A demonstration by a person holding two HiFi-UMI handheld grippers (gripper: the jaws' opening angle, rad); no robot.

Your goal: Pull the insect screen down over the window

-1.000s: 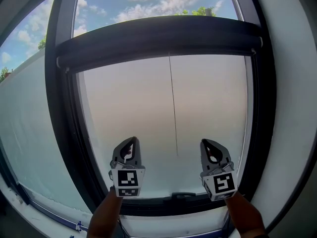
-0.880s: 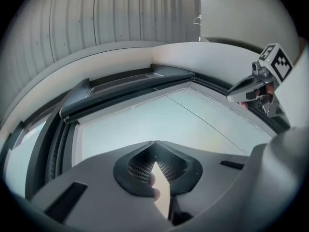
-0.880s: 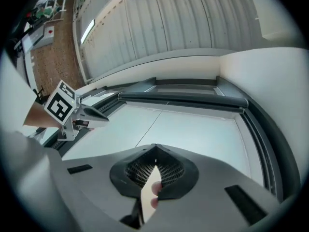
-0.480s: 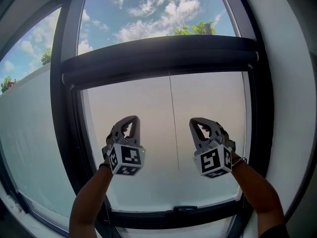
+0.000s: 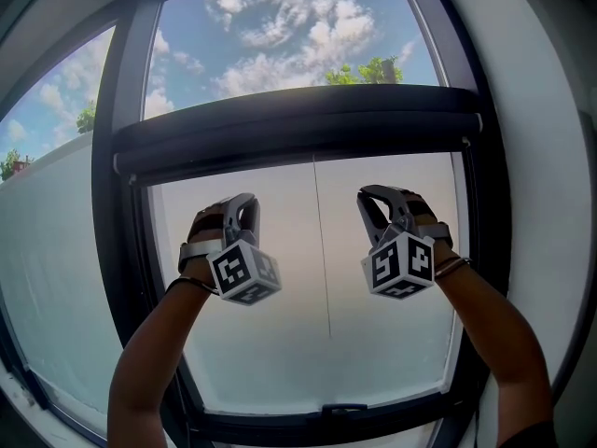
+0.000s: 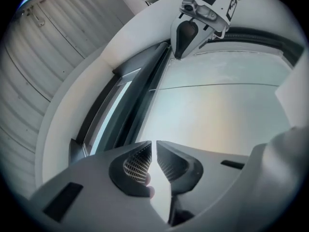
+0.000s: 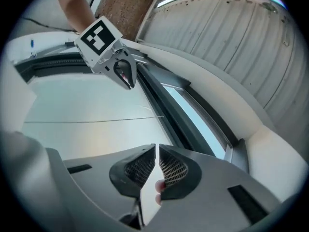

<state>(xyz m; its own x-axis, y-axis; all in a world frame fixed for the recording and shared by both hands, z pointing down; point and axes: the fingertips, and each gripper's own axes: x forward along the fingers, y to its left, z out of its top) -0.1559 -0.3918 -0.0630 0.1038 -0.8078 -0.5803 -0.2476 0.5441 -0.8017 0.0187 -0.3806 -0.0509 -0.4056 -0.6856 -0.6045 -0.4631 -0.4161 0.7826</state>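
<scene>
The grey left gripper (image 5: 244,200), which carries a cube of black-and-white square markers, is held up with its jaws pressed together on nothing. To its right hangs a thin dark cord (image 5: 322,259). Beyond the cord, the matching right gripper (image 5: 375,196) is also closed and empty. Just above both, the insect screen's dark horizontal bar (image 5: 298,124) spans the dark-framed window (image 5: 126,203).

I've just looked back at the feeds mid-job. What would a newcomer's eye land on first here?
First, the dark bar running across the upper part of the window, with bright blue sky and clouds above it. Next, just under that bar, the left gripper and the right gripper are held up side by side, both shut and empty, with a thin cord hanging between them.
</scene>
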